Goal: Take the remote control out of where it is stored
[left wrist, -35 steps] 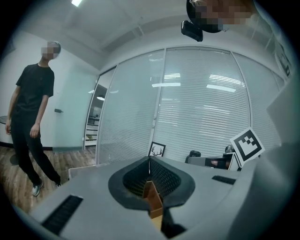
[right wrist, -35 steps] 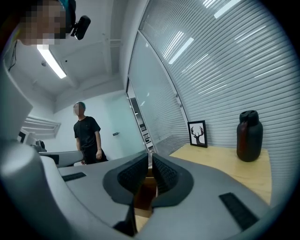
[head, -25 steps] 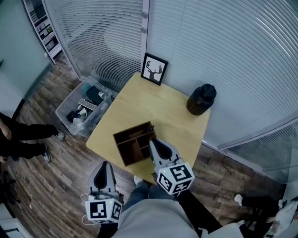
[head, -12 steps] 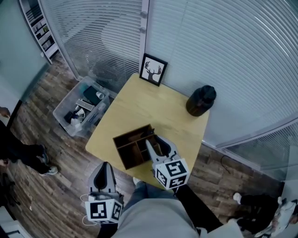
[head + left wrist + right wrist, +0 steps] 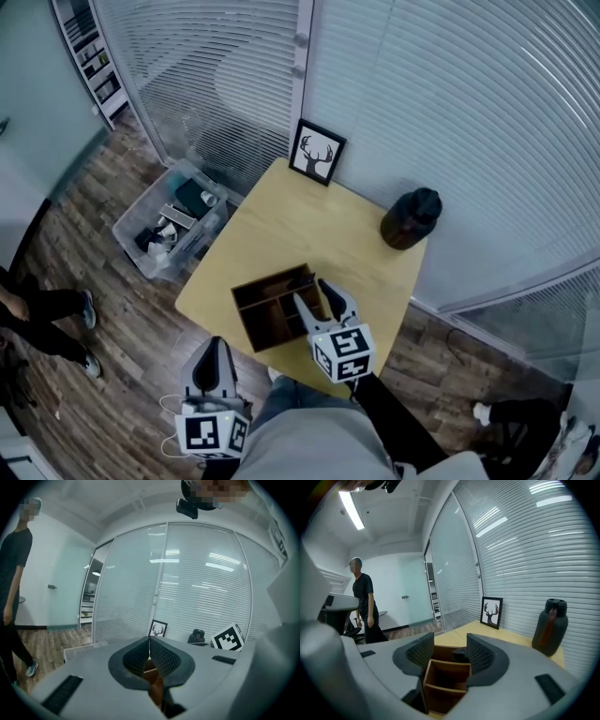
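Observation:
A brown wooden organiser (image 5: 267, 305) with several compartments stands near the front edge of the light wood table (image 5: 300, 220). In the right gripper view a dark rounded end, probably the remote control (image 5: 460, 653), sticks up from a far compartment of the organiser (image 5: 443, 679). My right gripper (image 5: 312, 292) hangs over the organiser's right side. Its jaws have just been opening and now stand open (image 5: 450, 645), with nothing pressed between them. My left gripper (image 5: 213, 352) is held off the table's front corner, above the floor, with its jaws shut (image 5: 149, 642) and empty.
A framed deer picture (image 5: 317, 152) leans on the blinds at the table's back edge. A dark jug (image 5: 410, 217) stands at the back right corner. A clear plastic bin (image 5: 171, 220) of items sits on the floor to the left. A person (image 5: 363, 604) stands nearby.
My right gripper's jaws went from shut to wide open, and it sank a little toward the organiser. The left gripper stayed put. The person's legs at the left shifted.

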{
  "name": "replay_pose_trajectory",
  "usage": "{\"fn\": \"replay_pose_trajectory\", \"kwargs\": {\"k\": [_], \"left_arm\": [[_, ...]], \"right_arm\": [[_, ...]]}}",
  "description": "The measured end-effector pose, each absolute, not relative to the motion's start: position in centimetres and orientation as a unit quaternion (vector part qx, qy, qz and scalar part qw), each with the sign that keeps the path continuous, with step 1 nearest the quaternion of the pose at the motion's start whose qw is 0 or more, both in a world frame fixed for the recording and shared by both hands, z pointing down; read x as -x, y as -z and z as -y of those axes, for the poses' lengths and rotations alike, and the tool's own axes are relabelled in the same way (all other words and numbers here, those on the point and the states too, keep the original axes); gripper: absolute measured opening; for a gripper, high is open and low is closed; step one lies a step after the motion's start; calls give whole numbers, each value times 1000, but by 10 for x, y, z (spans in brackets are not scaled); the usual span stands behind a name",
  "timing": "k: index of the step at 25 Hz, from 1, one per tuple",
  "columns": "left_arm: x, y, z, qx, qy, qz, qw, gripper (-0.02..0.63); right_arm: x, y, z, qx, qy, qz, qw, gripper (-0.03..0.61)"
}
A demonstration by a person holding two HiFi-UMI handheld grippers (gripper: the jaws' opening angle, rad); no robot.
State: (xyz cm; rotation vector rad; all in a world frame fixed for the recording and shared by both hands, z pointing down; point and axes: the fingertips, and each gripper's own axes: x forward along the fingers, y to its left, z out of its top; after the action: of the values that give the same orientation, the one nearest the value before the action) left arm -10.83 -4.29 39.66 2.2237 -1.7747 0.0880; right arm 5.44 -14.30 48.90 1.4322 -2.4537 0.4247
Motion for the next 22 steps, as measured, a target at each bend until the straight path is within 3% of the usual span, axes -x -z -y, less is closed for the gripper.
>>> {"fn": "replay_pose_trajectory", "kwargs": {"k": [22], "left_arm": [[112,-395,45,-761,-39,632,141,9]], "right_arm": [[-61,-520,166,-496,-152,841,157,218]]}}
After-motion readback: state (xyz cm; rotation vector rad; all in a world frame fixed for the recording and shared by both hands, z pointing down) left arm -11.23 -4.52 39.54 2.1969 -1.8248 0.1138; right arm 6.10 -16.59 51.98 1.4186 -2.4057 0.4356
